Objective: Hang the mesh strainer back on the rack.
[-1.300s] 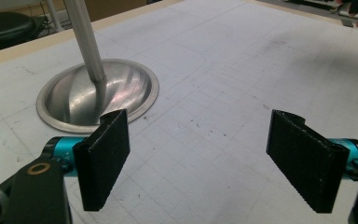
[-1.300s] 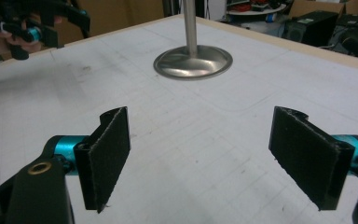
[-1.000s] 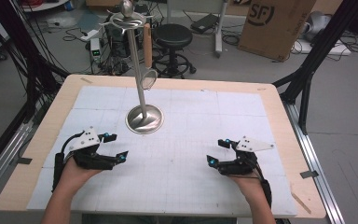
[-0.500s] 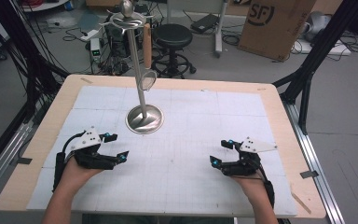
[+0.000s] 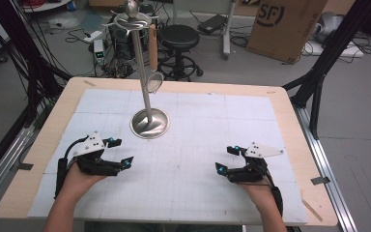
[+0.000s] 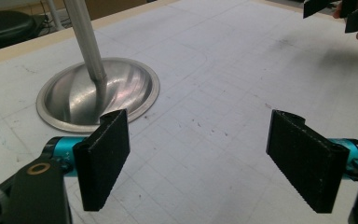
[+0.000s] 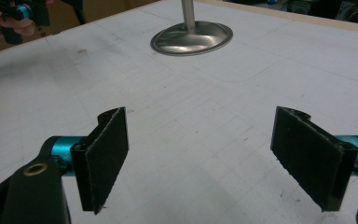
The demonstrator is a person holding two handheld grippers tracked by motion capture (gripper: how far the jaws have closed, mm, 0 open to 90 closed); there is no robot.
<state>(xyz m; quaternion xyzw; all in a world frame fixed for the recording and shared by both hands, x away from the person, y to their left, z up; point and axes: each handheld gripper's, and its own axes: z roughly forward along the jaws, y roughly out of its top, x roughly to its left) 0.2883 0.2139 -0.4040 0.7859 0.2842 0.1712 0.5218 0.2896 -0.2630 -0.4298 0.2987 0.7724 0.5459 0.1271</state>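
A metal stand rises from its round base (image 5: 149,123) on the white gridded mat (image 5: 188,183), at the far middle-left of the table. From its top rack hangs a utensil with a wooden handle (image 5: 153,41) and a small round head (image 5: 154,82). My left gripper (image 5: 122,152) rests low at the near left, open, with nothing between its pads (image 6: 106,158). Ahead of them lies the stand's base (image 6: 98,95). My right gripper (image 5: 224,158) sits at the near right, open and empty too, and its fingers (image 7: 103,156) point toward the base (image 7: 192,37).
The wooden table rim (image 5: 43,140) frames the mat. Behind the table stand a black stool (image 5: 178,36), a cardboard box (image 5: 285,24), floor cables and black frame posts (image 5: 319,67). The other hand's gripper (image 6: 354,14) shows far off in the left gripper view.
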